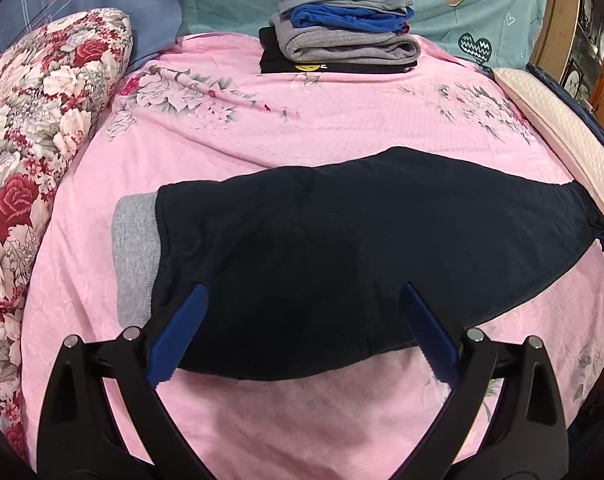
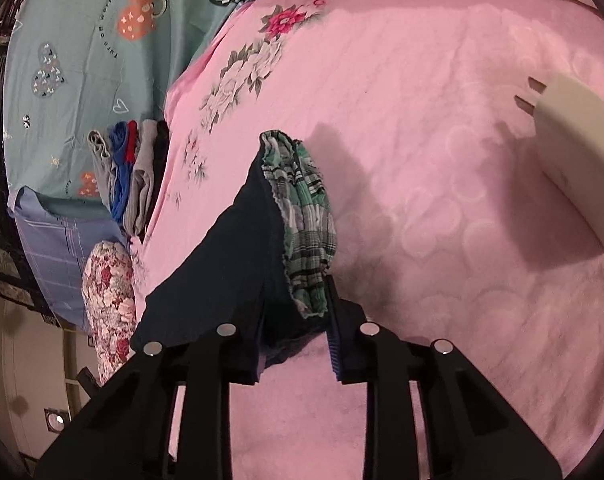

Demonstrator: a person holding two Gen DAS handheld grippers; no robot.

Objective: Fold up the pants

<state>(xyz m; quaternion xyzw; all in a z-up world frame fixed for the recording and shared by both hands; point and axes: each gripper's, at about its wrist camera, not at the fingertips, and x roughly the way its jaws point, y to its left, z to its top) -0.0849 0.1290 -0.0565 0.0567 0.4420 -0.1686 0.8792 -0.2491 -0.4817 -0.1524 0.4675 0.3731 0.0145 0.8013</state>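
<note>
Dark navy pants [image 1: 341, 264] are laid across a pink bedspread [image 1: 302, 128], their long axis running left to right, grey cuffs at the left and the plaid-lined waistband [image 2: 307, 216] at the right. The left tongs [image 1: 302, 336] are spread wide over the pants' near edge, gripping nothing. The right tongs [image 2: 296, 336] are pinched on the waistband end. A stack of folded clothes [image 1: 341, 24] is seen at the far side of the bed; no containers are seen.
</note>
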